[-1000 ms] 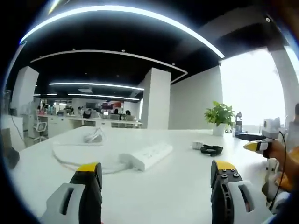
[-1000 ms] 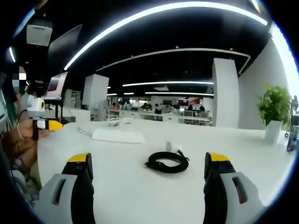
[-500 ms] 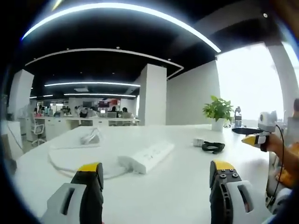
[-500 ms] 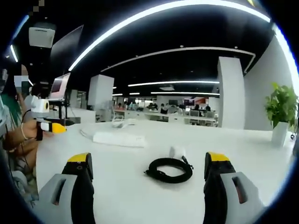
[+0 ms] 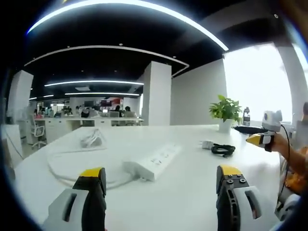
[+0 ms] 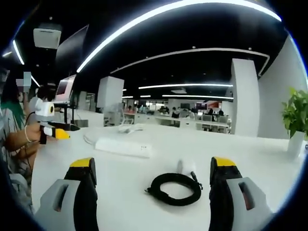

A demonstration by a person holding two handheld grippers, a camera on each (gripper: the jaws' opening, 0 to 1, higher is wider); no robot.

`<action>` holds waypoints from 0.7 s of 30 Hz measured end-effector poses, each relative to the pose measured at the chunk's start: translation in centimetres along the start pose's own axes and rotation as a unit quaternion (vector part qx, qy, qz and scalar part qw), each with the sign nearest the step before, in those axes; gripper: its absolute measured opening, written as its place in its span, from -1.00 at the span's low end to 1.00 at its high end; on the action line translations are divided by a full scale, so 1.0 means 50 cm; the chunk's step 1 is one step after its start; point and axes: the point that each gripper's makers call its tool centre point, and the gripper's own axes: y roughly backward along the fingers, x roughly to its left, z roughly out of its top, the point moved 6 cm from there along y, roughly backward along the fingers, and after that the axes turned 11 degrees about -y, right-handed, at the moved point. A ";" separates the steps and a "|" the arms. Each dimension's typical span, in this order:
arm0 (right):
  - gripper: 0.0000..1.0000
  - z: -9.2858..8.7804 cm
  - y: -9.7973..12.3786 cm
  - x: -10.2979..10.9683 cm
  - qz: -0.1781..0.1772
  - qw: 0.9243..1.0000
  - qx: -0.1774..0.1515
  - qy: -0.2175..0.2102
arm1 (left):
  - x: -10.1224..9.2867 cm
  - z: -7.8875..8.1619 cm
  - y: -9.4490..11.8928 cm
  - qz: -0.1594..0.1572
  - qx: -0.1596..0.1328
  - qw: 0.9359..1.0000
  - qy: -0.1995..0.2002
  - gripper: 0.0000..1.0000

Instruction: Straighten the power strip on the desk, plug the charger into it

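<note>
Left gripper view first: we are holding our left gripper low over the near part of the desk, its jaws standing wide apart with nothing between them. Ahead of them the power strip is lying at a slant toward the middle of the desk, its white cable looping off toward the left edge. Farther to the right, the charger is sitting with its coiled black cord just beside it, well apart from the strip. Our right gripper is hovering near the desk's right edge.

Right gripper view next: we are pointing the right gripper at the coiled black cord, its jaws spread wide and empty. The charger is resting just behind the coil, and the power strip is lying beyond, toward the far left. The left gripper is showing at the left.

We judge that nothing is done yet: the strip looks unstraightened and the charger unplugged.
</note>
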 end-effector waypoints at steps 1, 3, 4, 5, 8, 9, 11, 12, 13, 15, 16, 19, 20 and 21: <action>0.97 0.002 -0.005 0.000 0.007 1.000 0.000 0.001 | 0.001 0.001 -0.002 -0.001 0.000 1.000 0.000 0.94; 0.97 0.008 -0.015 -0.005 0.014 1.000 -0.002 0.005 | 0.003 0.000 -0.007 -0.001 0.006 1.000 -0.002 0.94; 0.97 0.010 -0.019 -0.006 0.017 1.000 -0.001 0.007 | 0.004 0.000 -0.008 -0.001 0.008 1.000 -0.003 0.94; 0.97 0.013 -0.023 -0.008 0.020 1.000 -0.002 0.008 | 0.005 0.000 -0.008 -0.001 0.008 1.000 -0.004 0.94; 0.97 0.018 -0.035 -0.010 0.030 0.999 -0.002 0.011 | 0.007 0.002 -0.013 0.000 0.009 1.000 -0.004 0.94; 0.97 0.019 -0.039 -0.009 0.033 0.999 -0.001 0.011 | 0.007 0.003 -0.014 0.000 0.009 1.000 -0.003 0.94; 0.97 0.022 -0.045 -0.008 0.039 0.999 0.001 0.014 | 0.008 0.005 -0.018 -0.001 0.010 1.000 -0.006 0.94; 0.97 0.023 -0.049 -0.008 0.041 0.999 0.002 0.016 | 0.008 0.006 -0.020 -0.001 0.011 1.000 -0.008 0.95; 0.97 0.025 -0.053 -0.008 0.043 0.999 0.001 0.018 | 0.009 0.007 -0.022 0.000 0.012 1.000 -0.010 0.95; 0.97 0.028 -0.060 -0.006 0.048 0.999 0.001 0.021 | 0.010 0.008 -0.025 0.001 0.015 1.000 -0.012 0.95; 0.97 0.030 -0.066 -0.005 0.052 0.998 0.001 0.023 | 0.011 0.008 -0.026 0.001 0.015 1.000 -0.013 0.95; 0.99 0.031 -0.080 -0.005 0.054 0.998 0.003 0.025 | 0.011 0.009 -0.031 0.000 0.016 1.000 -0.014 0.95; 0.99 0.030 -0.084 -0.005 0.053 0.998 0.005 0.027 | 0.011 0.008 -0.032 0.000 0.018 1.000 -0.014 0.95; 0.99 0.030 -0.089 -0.005 0.054 0.998 0.006 0.030 | 0.011 0.008 -0.034 0.000 0.019 1.000 -0.015 0.95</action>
